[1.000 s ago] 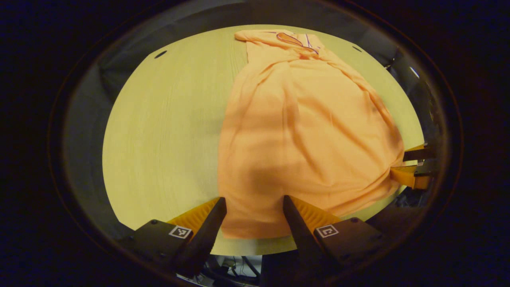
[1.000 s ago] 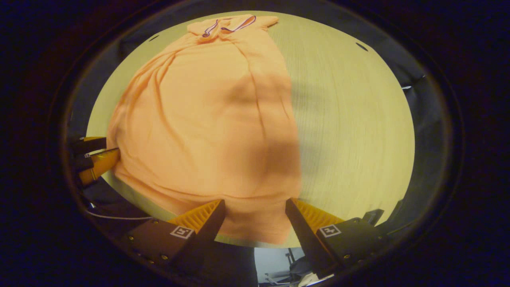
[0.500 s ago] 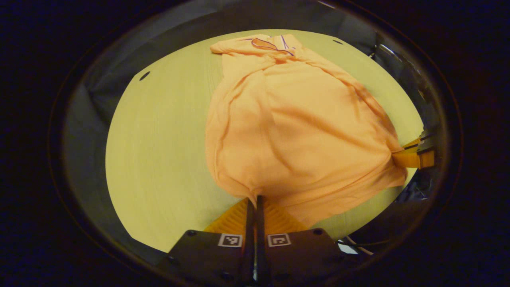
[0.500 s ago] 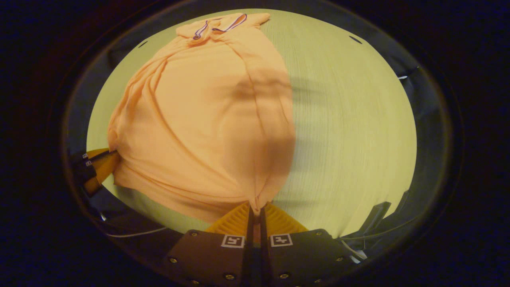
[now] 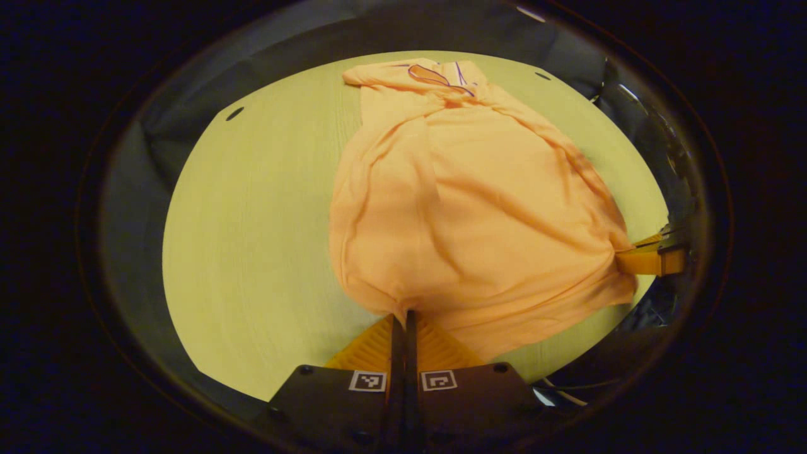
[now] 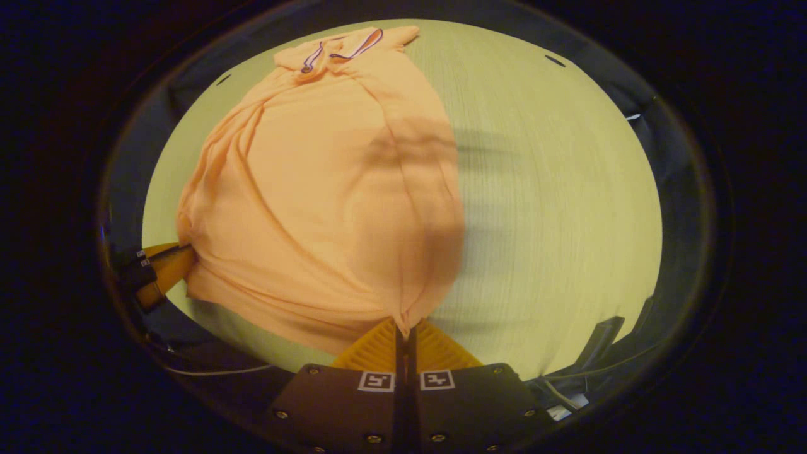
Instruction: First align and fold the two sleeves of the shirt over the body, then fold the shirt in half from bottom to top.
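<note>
Both grippers, wide apart a sec ago, now clamp the shirt (image 5: 466, 208) hem: left gripper (image 5: 403, 313) and right gripper (image 6: 404, 329) pinch one bottom corner each at table (image 6: 555, 208) near edge, collar toward far edge, prob. ready for bottom-to-top fold.

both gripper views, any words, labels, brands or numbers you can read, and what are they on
No readable text in either view.
Square coded markers on the left claw: black-and-white patterns, no letters or numbers.
Square coded markers on the right claw: same, patterns only.
Shirt: dark piping at the collar, with no words or brand legible.
Table: plain wood grain with no print.
</note>
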